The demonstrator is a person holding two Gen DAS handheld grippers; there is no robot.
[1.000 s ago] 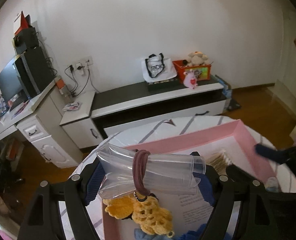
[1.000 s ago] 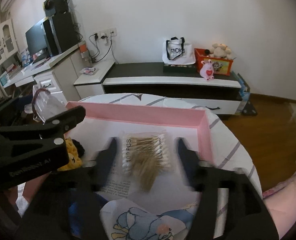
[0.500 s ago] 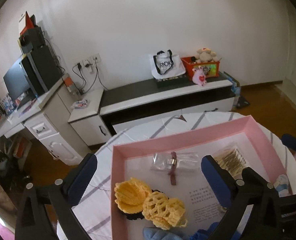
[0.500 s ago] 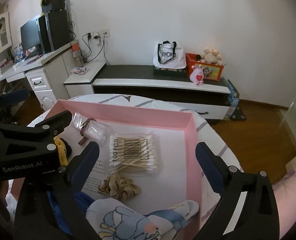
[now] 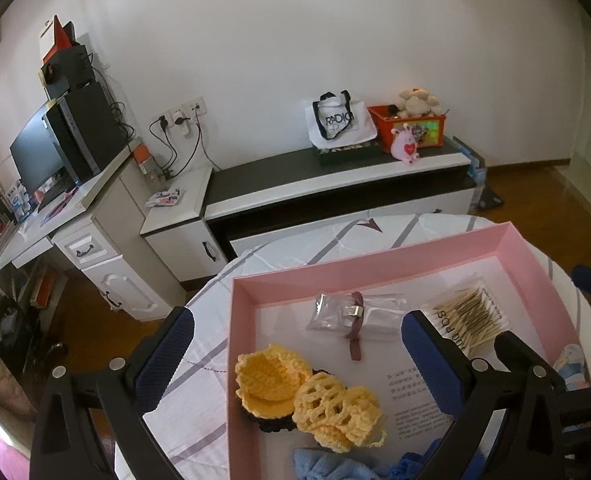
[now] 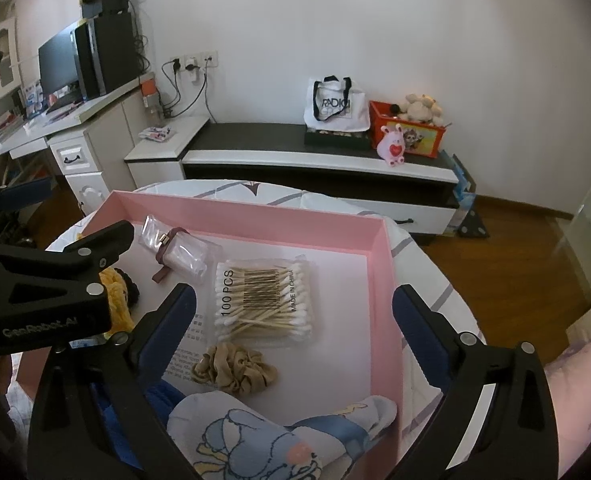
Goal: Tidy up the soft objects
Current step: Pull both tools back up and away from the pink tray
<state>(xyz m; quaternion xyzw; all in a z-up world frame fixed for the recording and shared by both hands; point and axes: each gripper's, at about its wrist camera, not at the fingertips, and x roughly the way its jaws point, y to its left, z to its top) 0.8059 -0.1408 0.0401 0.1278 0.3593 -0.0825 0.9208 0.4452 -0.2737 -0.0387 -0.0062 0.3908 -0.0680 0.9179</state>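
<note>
The left gripper (image 5: 293, 338) hangs over the left half of a pink tray (image 5: 375, 264) on the round worktop (image 5: 199, 360), its jaws spread wide with nothing between the pads. Under it lie yellow crocheted pieces (image 5: 307, 392) on the tray floor, and just beyond them a clear plastic pouch (image 5: 335, 314) with a dark red hair band (image 5: 355, 336) looped around it, lying flat near the tray's far wall. To the right of the pouch is a packet of cotton swabs (image 6: 261, 298), and just in front of that packet a beige scrunchie (image 6: 233, 372). The right gripper (image 6: 293, 312) hovers above the swabs and scrunchie, jaws wide apart and empty. A blue patterned cloth (image 6: 263, 440) lies at the tray's near edge, partly draped over the rim.
</note>
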